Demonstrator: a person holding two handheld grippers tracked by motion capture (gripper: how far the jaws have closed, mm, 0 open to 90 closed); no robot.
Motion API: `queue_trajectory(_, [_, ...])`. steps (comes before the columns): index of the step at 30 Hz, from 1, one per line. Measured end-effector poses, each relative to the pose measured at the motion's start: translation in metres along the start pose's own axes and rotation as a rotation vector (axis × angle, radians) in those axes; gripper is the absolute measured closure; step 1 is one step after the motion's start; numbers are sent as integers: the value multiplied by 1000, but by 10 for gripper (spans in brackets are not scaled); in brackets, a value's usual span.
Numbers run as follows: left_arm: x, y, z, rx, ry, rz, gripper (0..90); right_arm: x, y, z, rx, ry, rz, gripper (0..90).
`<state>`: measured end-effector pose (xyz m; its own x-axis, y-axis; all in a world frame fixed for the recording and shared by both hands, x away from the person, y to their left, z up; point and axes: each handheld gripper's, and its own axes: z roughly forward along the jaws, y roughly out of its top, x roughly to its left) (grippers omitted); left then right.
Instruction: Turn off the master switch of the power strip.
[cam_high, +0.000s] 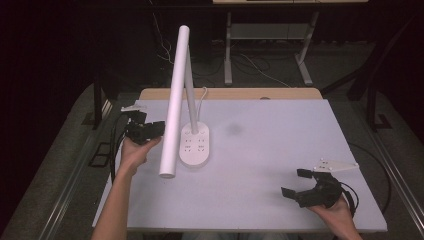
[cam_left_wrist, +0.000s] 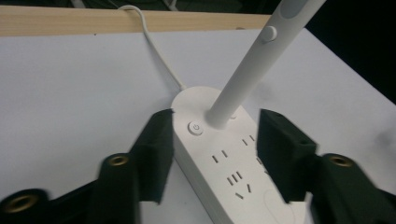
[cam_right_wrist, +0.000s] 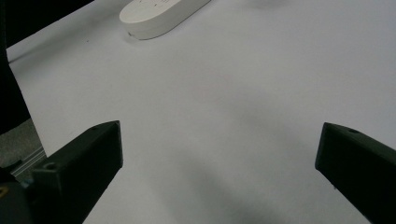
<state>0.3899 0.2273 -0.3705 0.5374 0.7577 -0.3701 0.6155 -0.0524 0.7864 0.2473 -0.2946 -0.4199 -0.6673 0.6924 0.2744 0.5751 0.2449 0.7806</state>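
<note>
One desk lamp (cam_high: 176, 100), white, smooth matte plastic, left of centre in the high view; its base (cam_high: 195, 145) is a flat oblong with rounded ends, doubling as a power strip, with slotted sockets moulded into the top; a thin round stem (cam_high: 190, 95) rises from the base's far end; a longer, thicker cylindrical light bar (cam_high: 175, 102) slants from upper centre down toward lower left, its blunt end hanging over the table (cam_high: 280, 145). One white cable (cam_left_wrist: 154, 44) curves from the base's far end over the table's wooden back edge (cam_left_wrist: 70, 21) in the left gripper view; one round power button (cam_left_wrist: 195, 128) sits on the base beside the stem's foot, and one small round knob (cam_left_wrist: 268, 33) sits higher on the stem. Table surface: pale, matte, uniform, with one faint dark smudge (cam_high: 234, 130) near centre.

Two grippers, black, hard-edged plastic. Left gripper (cam_high: 147, 129), held in one hand (cam_high: 134, 152), left-centre of the high view; its jaws stand apart on either side of the base's button end, gripping nothing, contact not discernible. Right gripper (cam_high: 296, 182), lower right; jaws spread wide over bare table, holding nothing; one pale three-cornered plate (cam_high: 336, 165) on top.
</note>
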Motion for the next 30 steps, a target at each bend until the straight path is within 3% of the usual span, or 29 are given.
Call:
queue_trajectory(2, [-1,-3,-5,-25,-11,-17,340,0,0,0,0,0,0,3])
queue_trajectory(9, [-5,-10,-18,-50,-30,-6,153,1,0,0,-3,1,2,3])
queue_trajectory(13, [-12,-14,-22,-21,-11,23,10,1,0,0,-4,2,2,3])
queue_trajectory(18, [-18,-23,-28,-24,-17,53,0,1,0,0,-4,4,0,3])
queue_trajectory(30, [-32,-50,-41,-67,-26,45,0,2,1,-1,-9,3,-2,3])
